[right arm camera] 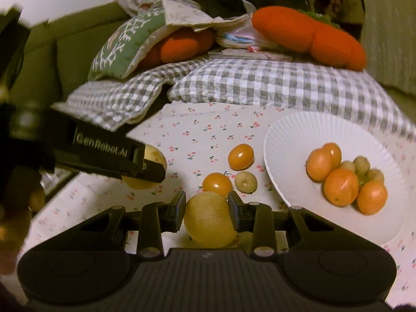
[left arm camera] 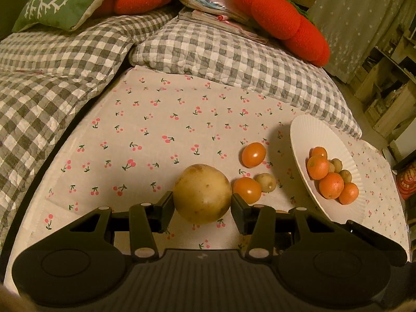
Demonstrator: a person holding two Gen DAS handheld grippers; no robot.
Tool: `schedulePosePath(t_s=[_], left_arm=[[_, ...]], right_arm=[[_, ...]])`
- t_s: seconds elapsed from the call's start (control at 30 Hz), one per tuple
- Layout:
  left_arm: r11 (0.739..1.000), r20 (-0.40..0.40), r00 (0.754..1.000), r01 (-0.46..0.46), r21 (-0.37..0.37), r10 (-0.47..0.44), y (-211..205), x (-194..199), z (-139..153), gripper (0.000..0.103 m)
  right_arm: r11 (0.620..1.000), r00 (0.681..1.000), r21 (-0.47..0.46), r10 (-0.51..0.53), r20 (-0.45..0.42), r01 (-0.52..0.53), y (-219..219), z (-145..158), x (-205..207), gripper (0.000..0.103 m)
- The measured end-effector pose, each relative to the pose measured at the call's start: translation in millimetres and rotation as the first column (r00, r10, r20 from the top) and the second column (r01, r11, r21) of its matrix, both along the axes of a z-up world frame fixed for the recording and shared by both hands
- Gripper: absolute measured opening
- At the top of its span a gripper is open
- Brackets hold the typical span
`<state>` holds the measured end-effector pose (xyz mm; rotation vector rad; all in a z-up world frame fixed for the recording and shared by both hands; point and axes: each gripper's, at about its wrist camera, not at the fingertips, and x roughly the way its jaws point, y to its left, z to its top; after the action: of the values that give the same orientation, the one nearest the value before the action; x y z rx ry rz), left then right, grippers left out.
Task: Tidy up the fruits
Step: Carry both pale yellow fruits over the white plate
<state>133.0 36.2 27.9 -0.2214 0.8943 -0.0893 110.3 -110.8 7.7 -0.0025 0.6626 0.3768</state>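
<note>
Fruits lie partly gathered and partly loose on a cherry-print cloth. A white ribbed plate at the right carries several oranges and a few small greenish-brown fruits piled against them. On the cloth beside the plate sit two loose orange fruits, one farther back and one nearer, with a small greenish fruit touching the nearer one. The left gripper pinches a large pale-yellow round fruit between its two fingers, the pads pressed against its sides; in the right wrist view that same fruit shows half hidden behind the left gripper's finger. The right gripper holds a second yellow round fruit, its fingers tight on both sides, close to the plate's rim. Behind the cloth are grey checked cushions, a green patterned pillow and orange plush toys.
</note>
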Motion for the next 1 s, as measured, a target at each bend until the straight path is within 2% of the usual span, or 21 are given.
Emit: schedulePosePath(t_s=[0.23,0.7,1.0], left_arm=[[1.000,0.011,1.000,-0.001,-0.011,0.001,-2,-3,6,0.039],[0.999,0.027,1.000,0.000,-0.039,0.001,-12,-6,18,0.039],[0.997,0.051,0.998,0.026,-0.067,-0.023,-35,-3,31,0.039]], right_arm=[[0.996,0.999,0.088,-0.029,-0.032,0.031,-13,9,-2,0.032],[0.987,0.997,0.137,-0.079,-0.018,0.081,-32,27,-3,0.032],[0.955,0.977,0.214,-0.214,0.013,0.207,-81,53,0,0.032]])
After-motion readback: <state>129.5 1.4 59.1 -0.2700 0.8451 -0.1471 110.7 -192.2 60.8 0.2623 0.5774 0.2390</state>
